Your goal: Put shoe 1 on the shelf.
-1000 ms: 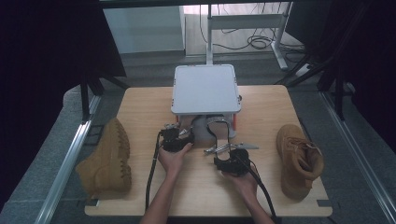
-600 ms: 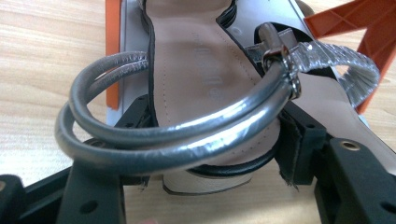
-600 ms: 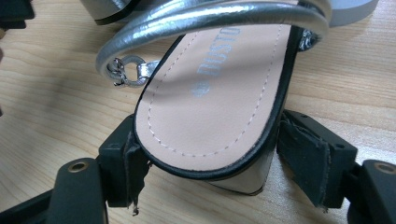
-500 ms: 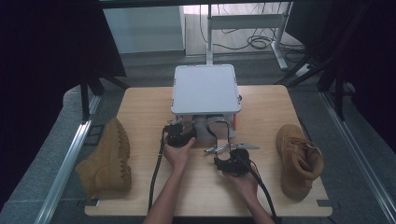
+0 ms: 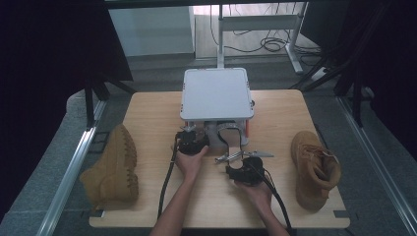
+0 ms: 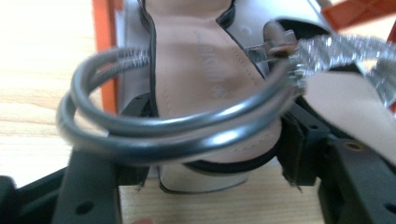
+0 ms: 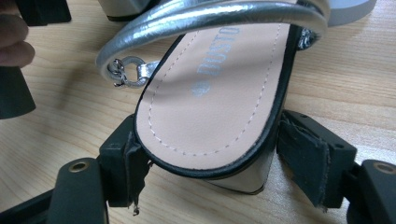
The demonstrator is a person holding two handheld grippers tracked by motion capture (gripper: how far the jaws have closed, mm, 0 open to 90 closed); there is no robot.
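While both jaws straddle silver-strapped beige heeled sandals (image 7: 210, 102) unclamped | left gripper (image 5: 193, 142), right gripper (image 5: 244, 169) open | you risk snagging straps, tipping heels.

On the wooden worktop (image 5: 147, 110), two black grippers, left (image 5: 192, 142) and right (image 5: 243, 169), meet silver strappy sandals (image 5: 231, 140) before a grey box (image 5: 216, 93), between two tan boots (image 5: 115, 164).
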